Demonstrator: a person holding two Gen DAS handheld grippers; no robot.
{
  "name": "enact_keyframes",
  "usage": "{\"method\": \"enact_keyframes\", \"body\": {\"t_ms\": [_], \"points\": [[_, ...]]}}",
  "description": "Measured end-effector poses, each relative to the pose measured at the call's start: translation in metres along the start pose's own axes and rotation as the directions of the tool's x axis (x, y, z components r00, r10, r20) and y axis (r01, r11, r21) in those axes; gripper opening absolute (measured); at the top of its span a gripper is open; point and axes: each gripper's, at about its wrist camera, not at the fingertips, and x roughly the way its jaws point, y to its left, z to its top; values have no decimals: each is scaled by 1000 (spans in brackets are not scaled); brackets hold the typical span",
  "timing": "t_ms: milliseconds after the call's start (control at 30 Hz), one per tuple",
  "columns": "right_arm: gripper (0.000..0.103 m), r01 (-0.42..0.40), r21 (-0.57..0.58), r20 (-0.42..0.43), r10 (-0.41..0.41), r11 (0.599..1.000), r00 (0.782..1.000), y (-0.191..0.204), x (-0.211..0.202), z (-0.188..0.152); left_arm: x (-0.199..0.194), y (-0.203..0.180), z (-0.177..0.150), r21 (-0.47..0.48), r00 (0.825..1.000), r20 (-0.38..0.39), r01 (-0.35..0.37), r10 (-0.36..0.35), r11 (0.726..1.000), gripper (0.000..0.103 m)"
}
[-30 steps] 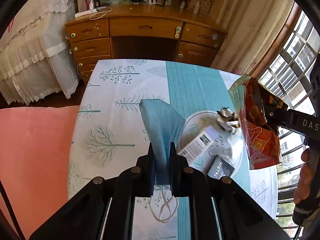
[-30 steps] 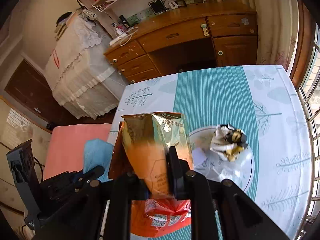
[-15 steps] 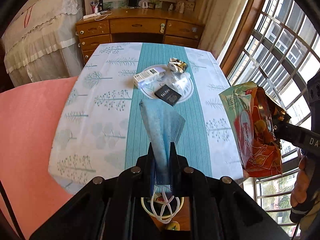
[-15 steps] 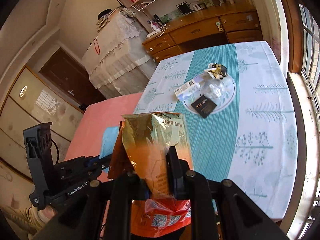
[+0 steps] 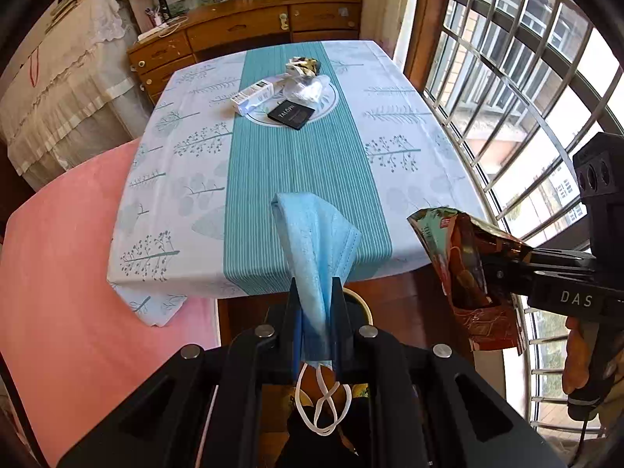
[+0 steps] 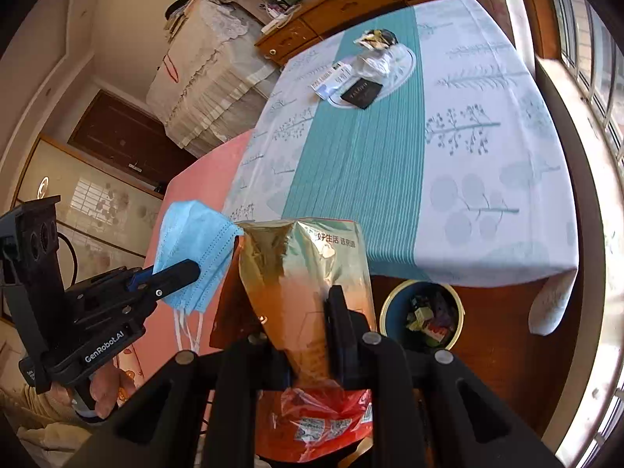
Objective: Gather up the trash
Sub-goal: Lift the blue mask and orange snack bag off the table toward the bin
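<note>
My left gripper [image 5: 316, 284] is shut on a blue face mask [image 5: 318, 241], whose white ear loops hang below the fingers. It also shows in the right wrist view [image 6: 195, 257]. My right gripper [image 6: 308, 296] is shut on an orange and gold snack bag [image 6: 308, 273], seen from the left wrist too [image 5: 468, 273]. Both are held off the near edge of the table [image 5: 187, 179]. A round bin [image 6: 423, 316] with trash in it stands on the floor below the table edge, just right of the snack bag.
On the table's far middle lie a white box [image 5: 251, 97], a black packet [image 5: 290, 115], clear plastic [image 5: 306, 87] and a crumpled wrapper [image 5: 302, 66] on a round mat. A pink bed [image 5: 58, 273] is at left, barred windows [image 5: 507, 78] at right, a wooden dresser [image 5: 249, 27] behind.
Both grippers have pulled back from over the table to beyond its near edge, carrying the mask and the snack bag. The bin has come into the right wrist view.
</note>
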Motion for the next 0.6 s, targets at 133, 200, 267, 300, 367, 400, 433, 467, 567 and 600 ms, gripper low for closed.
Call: {"method": "enact_keyframes", "body": {"t_ms": [133, 200, 267, 300, 367, 400, 433, 467, 567, 600], "points": [[16, 35, 64, -42, -32, 997, 999, -12, 22, -24, 15, -6, -16, 30, 999, -33, 36, -35, 999, 9], [16, 47, 97, -54, -42, 994, 998, -19, 33, -35, 27, -5, -25, 33, 997, -56, 59, -57, 998, 9], [16, 67, 129, -63, -59, 989, 996, -26, 46, -45, 43, -2, -35, 27, 993, -86, 82, -79, 996, 9], [16, 80, 144, -65, -71, 986, 995, -29, 52, -50, 53, 1, -40, 23, 991, -101, 89, -86, 996, 9], [16, 105, 170, -71, -94, 980, 993, -35, 67, -59, 71, 5, -51, 18, 988, -123, 102, -99, 995, 9], [16, 118, 182, -73, -107, 976, 992, -39, 75, -64, 80, 7, -57, 16, 986, -131, 106, -103, 994, 9], [16, 131, 193, -75, -119, 972, 990, -42, 82, -69, 91, 9, -63, 14, 984, -142, 113, -110, 994, 9], [17, 142, 206, -77, -128, 968, 989, -46, 92, -75, 102, 10, -69, 12, 982, -148, 119, -116, 993, 9], [18, 164, 246, -92, -145, 955, 985, -65, 123, -91, 141, 14, -89, 9, 978, -170, 128, -124, 992, 9], [18, 172, 256, -100, -151, 951, 983, -72, 135, -97, 155, 15, -96, 6, 976, -178, 131, -128, 991, 9]]}}
